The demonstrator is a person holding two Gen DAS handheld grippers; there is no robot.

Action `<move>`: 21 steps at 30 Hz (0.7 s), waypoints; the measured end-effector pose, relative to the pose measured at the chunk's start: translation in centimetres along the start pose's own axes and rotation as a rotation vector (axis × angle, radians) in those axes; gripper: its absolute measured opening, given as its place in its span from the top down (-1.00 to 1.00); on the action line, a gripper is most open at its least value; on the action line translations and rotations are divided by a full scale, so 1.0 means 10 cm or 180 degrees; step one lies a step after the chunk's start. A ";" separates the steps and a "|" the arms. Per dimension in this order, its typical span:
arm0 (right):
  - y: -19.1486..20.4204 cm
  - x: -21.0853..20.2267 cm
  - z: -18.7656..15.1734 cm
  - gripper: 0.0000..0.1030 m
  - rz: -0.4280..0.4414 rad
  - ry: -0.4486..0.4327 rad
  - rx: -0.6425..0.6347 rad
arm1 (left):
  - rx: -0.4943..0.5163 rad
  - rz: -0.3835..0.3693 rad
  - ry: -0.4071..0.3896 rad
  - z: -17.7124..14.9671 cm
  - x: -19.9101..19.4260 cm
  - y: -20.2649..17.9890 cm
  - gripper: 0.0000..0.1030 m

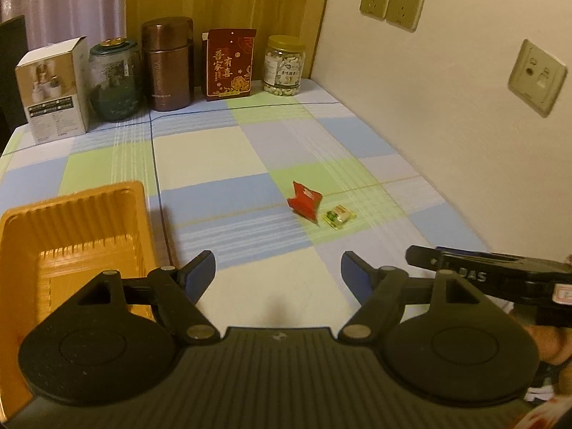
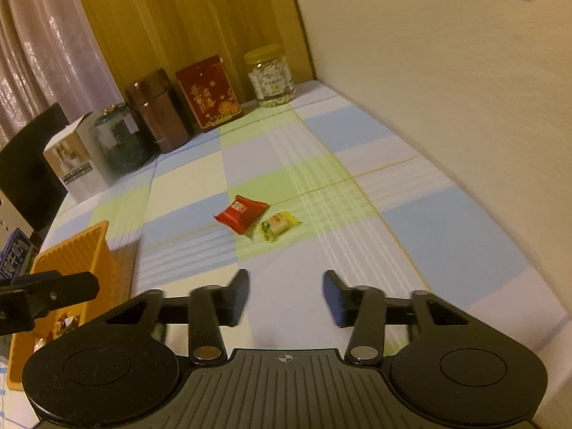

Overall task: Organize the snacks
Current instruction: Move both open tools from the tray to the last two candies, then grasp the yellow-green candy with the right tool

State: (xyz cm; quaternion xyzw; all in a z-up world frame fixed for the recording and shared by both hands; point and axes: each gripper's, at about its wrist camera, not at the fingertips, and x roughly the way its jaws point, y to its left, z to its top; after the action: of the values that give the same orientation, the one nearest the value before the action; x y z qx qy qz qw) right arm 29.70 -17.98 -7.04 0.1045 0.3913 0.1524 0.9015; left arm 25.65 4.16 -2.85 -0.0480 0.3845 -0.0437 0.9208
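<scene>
Two snacks lie on the checked cloth of the counter [image 1: 200, 157], out in the middle. One is a red snack packet [image 1: 306, 203] and the other is a small yellow-green candy [image 1: 339, 216]. They sit just beside each other, the candy at about 4 o'clock from the red one. I cannot tell if they touch.

The left tool [image 1: 278, 273] hangs over the near part of the counter with its two blue-tipped fingers spread wide, and there is nothing between them. The snacks are ahead of it, at about 1 o'clock.

The right tool [image 2: 286, 295] is also spread wide with nothing in it. From it, the snacks are ahead at about 11 o'clock, well apart from its fingers. Its picture is a bit blurry.

An orange plastic basket [image 1: 64, 221] with ribbed walls stands at the left, at about 9 o'clock from the left tool. In the right view some small wrapped snacks [image 2: 59, 323] show inside it, partly hidden.

Along the far edge stand a row of things: a white box [image 1: 53, 89], a dark green glass jar [image 1: 114, 80], a brown metal flask [image 1: 168, 64], a red box with gold writing [image 1: 228, 66], and a clear jar of pale nuts [image 1: 284, 66] with a yellow lid. Wall sockets [image 1: 391, 3] are on the wall at the right
</scene>
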 end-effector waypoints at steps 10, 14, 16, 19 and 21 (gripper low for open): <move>0.01 0.87 0.21 0.28 0.0103 0.0020 0.0003 | 0.0025 0.0003 0.0008 0.26 0.46 0.16 -0.46; 0.01 1.14 0.25 0.28 0.0030 0.0016 0.0009 | -0.0037 0.0000 0.0023 0.32 0.60 0.24 -0.46; 0.00 1.26 0.26 0.28 -0.0025 0.0024 0.0056 | -0.0060 -0.0002 0.0023 0.35 0.65 0.28 -0.46; 0.04 1.36 0.28 0.28 -0.0073 -0.0017 0.0032 | -0.0074 -0.0003 0.0023 0.39 0.73 0.31 -0.46; 0.10 1.41 0.29 0.28 -0.0135 -0.0063 -0.0038 | -0.0078 -0.0004 0.0023 0.41 0.78 0.33 -0.46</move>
State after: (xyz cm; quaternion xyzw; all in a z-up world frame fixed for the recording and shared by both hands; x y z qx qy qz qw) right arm 40.77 -12.26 -14.29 0.0924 0.3836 0.1345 0.9090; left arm 34.18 6.74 -5.84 -0.0593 0.3883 -0.0397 0.9188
